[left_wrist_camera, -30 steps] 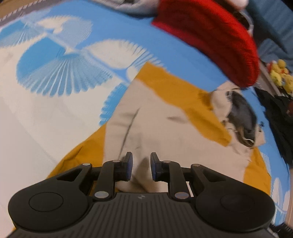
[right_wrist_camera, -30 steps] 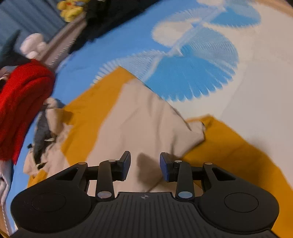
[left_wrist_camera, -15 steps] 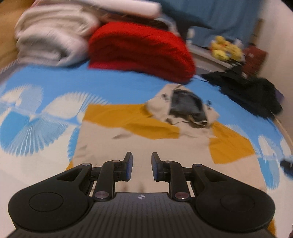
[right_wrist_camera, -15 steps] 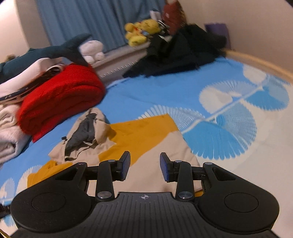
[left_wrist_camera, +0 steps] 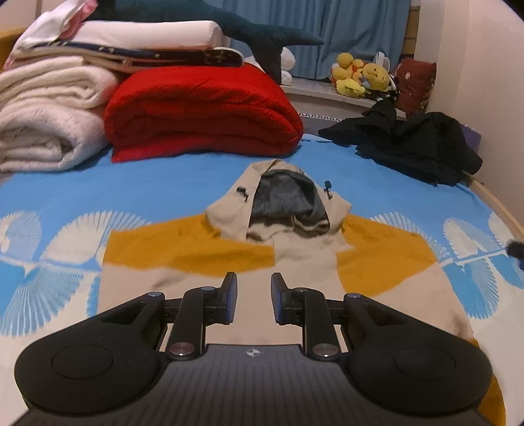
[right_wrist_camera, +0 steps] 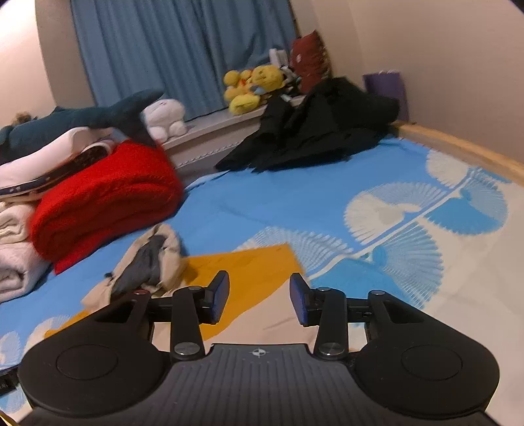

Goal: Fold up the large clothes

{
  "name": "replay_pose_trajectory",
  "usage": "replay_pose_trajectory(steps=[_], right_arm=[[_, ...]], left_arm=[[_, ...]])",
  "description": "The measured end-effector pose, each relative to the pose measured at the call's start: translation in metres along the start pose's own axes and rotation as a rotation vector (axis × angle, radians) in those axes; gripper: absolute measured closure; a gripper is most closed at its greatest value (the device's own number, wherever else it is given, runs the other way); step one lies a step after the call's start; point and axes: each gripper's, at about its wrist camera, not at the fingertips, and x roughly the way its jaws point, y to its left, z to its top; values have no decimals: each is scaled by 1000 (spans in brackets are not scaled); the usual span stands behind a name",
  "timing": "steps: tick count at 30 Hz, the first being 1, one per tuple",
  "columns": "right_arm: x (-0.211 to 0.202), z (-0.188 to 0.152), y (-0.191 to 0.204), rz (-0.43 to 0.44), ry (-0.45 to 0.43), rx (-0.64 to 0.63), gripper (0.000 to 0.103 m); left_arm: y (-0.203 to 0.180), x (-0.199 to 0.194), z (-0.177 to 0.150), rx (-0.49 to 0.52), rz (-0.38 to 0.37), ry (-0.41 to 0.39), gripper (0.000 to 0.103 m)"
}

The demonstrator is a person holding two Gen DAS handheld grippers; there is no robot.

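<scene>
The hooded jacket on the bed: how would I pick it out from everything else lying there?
Start from the bed's blue sheet with white fan shapes. In front of the rolled red blanket, nearest the camera, the hooded jacket lies spread flat. Unlike the crumpled black clothes by the wall, it is beige with mustard-yellow panels, its grey-lined hood open towards the blanket.

A folded red blanket (left_wrist_camera: 199, 113) sits on a bed (left_wrist_camera: 163, 183) covered in a blue sheet with white fan shapes, beside stacked cream blankets (left_wrist_camera: 49, 111). A dark plush shark (left_wrist_camera: 262, 29) lies atop the pile. Black clothing (left_wrist_camera: 419, 144) is heaped near the wall; yellow plush toys (left_wrist_camera: 357, 77), possibly ducks, line the ledge before blue curtains (right_wrist_camera: 183, 49).
</scene>
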Motion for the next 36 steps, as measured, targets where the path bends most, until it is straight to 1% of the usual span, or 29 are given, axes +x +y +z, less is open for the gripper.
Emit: replay_pose_trajectory(steps=[1,3,4,6,8,10,13,16,17,18,19,20,21,22,23,26,28,30,31,32,33,34,35,36], right_arm=[[1,1,-2,-15,-2,-12,54],[6,4,-8,-48,12,-37,44],[9,4,-11,-59,27,-49,42],[16,3,-16,-79,59,-79,32],[24,1,-20,-94,96,-98,29],[32,-1,-24,-100,135,-106,29],[37,-4,-25,-103,161,-109,28],[40,-6,-22,-99,168,-123,31],[41,-6,-20,-98,169,-133,33],[42,-7,-18,-95,169,-141,41],[42,-6,-18,-94,171,-147,48],[44,-6,-17,-93,178,-153,61],[45,-7,-16,-87,185,-158,73],[46,-8,-15,-81,189,-161,79],[46,-9,-14,-77,192,-165,85],[48,-12,-11,-71,200,-179,85],[50,-14,-9,-64,213,-193,85],[53,-15,-9,-67,223,-206,85],[54,-16,-10,-73,228,-207,85],[55,-15,-11,-78,232,-203,85],[56,-14,-13,-83,234,-194,85],[56,-13,-14,-85,233,-188,85],[56,-12,-14,-85,230,-186,85],[54,-10,-14,-83,224,-190,85]], left_arm=[[-6,6,10,10,12,2,77],[-14,24,33,14,23,4,69],[-17,34,46,2,17,2,64],[-21,56,69,-5,16,2,64],[-28,84,93,23,30,6,64],[-32,113,113,43,39,9,64],[-31,164,140,8,34,25,64],[-25,219,160,-36,49,37,64],[-24,236,165,-55,51,46,64],[-23,255,169,-73,49,62,62],[-22,274,173,-95,51,80,56],[-21,289,175,-114,56,92,44],[-20,306,176,-129,71,101,39],[-21,320,177,-132,90,107,33],[-22,337,177,-126,111,117,31],[-29,376,176,-68,147,159,29],[-35,393,173,-17,182,164,29],[-38,408,171,35,206,170,33],[-38,413,169,57,210,178,56],[-39,416,166,80,202,208,101],[-41,415,163,112,201,235,101],[-44,405,161,155,207,213,101],[-46,390,161,187,193,174,101],[-48,369,162,209,163,122,101]])
